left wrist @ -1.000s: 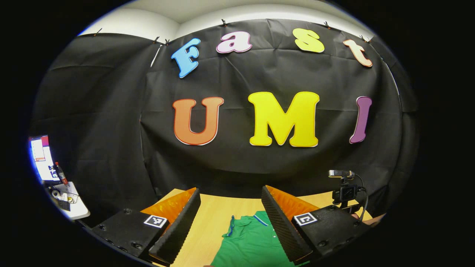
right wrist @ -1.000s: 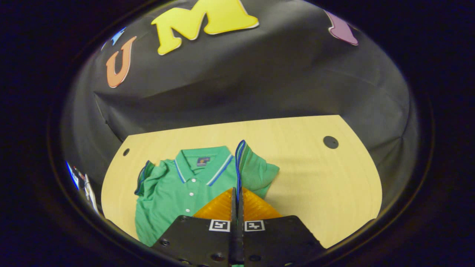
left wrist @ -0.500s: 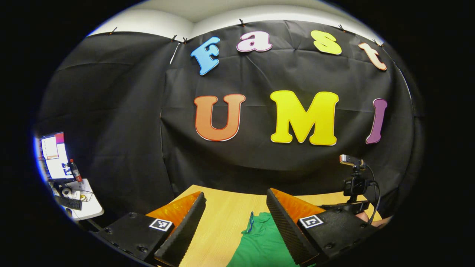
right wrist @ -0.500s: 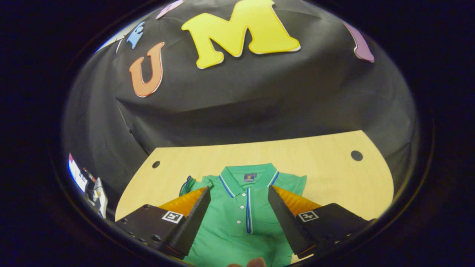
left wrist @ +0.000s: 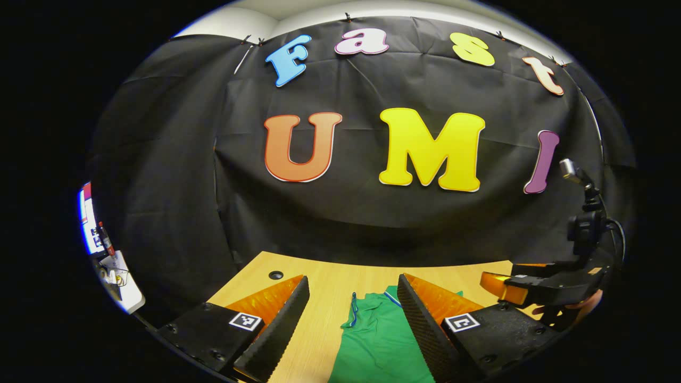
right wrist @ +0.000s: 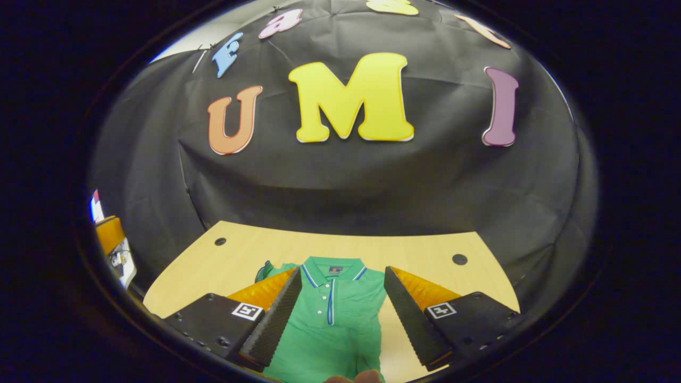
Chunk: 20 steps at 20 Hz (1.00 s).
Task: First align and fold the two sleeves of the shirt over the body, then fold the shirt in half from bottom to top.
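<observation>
A green polo shirt (right wrist: 324,324) with a blue-and-white trimmed collar lies flat on the wooden table (right wrist: 425,255), collar toward the wall. Its right sleeve is folded over the body; the left sleeve (right wrist: 263,270) sticks out beside the collar. My right gripper (right wrist: 343,298) hangs open above the shirt's chest, nothing between its fingers. In the left gripper view the shirt (left wrist: 380,340) shows between the fingers, its blue-edged sleeve (left wrist: 355,308) at the left. My left gripper (left wrist: 351,314) is open over it and holds nothing. The other gripper (left wrist: 537,284) shows at the right of that view.
A small desk with a screen and clutter (left wrist: 106,255) stands off to the left beyond the table. Round cable holes (right wrist: 459,259) (right wrist: 219,241) sit in the table's far corners. Bare tabletop lies right of the shirt.
My right gripper opened and let go of the right sleeve, which now lies over the body, then drew back and up. My left gripper tilted, showing more of the table.
</observation>
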### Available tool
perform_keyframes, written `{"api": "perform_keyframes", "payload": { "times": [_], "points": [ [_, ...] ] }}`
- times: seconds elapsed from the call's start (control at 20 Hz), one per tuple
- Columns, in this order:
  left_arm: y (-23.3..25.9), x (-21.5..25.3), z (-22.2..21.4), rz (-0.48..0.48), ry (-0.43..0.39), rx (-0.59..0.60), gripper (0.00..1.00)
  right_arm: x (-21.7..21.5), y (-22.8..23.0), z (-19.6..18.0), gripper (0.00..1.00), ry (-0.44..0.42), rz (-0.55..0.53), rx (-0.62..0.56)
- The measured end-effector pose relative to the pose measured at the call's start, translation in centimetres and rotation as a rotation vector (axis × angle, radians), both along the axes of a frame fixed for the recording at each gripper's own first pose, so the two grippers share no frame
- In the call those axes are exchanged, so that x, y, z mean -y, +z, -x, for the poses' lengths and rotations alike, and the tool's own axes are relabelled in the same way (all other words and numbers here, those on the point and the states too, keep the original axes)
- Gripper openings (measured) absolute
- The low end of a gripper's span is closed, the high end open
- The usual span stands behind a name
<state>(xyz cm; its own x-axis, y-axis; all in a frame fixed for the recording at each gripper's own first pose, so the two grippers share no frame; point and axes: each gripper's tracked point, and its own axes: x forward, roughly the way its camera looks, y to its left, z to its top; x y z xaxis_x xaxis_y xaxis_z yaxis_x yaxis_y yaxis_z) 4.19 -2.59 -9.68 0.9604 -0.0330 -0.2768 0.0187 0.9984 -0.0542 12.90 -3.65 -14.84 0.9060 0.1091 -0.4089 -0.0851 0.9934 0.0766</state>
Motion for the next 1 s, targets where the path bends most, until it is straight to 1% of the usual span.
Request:
{"api": "perform_keyframes", "payload": {
  "times": [0.15,0.25,0.3,0.35,0.4,0.6,0.7,0.85,0.9,0.95,1.0],
  "points": [
    [-2.7,0.5,-1.7,-0.014,-0.058,-0.055,1.0,1.2,2.0,2.7,0.96,-0.033,-0.001,0.039],
    [-5.3,1.1,-3.1,-0.006,-0.1,-0.105,1.0,2.1,2.9,4.2,0.95,-0.053,0.001,0.055],
    [-6.9,1.3,-3.8,-0.008,-0.114,-0.142,1.0,2.7,3.2,4.8,1.0,-0.067,0.003,0.059],
    [-8.3,1.0,-4.7,-0.011,-0.12,-0.17,1.0,3.1,3.4,5.4,1.0,-0.079,0.003,0.059],
    [-9.6,0.9,-5.4,-0.008,-0.122,-0.194,1.0,3.7,3.4,6.0,0.96,-0.092,0.008,0.055],
    [-14.8,0.0,-7.7,0.027,-0.11,-0.303,1.0,5.4,3.0,8.9,0.96,-0.119,0.056,0.027],
    [-17.8,-0.1,-8.7,0.039,-0.109,-0.36,1.0,5.9,3.1,10.0,0.96,-0.138,0.06,0.02],
    [-22.4,-0.7,-9.8,0.022,-0.102,-0.471,1.0,5.8,2.6,11.1,0.95,-0.148,0.031,-0.025],
    [-23.7,-0.9,-10.3,0.006,-0.103,-0.498,1.0,5.8,2.5,11.3,0.92,-0.147,0.023,-0.041],
    [-24.8,-1.1,-11.0,-0.012,-0.107,-0.514,1.0,6.0,2.5,11.2,0.96,-0.151,0.024,-0.045],
    [-25.8,-1.3,-11.7,-0.032,-0.111,-0.525,1.0,6.3,2.4,11.2,0.96,-0.156,0.029,-0.046]
  ]
}}
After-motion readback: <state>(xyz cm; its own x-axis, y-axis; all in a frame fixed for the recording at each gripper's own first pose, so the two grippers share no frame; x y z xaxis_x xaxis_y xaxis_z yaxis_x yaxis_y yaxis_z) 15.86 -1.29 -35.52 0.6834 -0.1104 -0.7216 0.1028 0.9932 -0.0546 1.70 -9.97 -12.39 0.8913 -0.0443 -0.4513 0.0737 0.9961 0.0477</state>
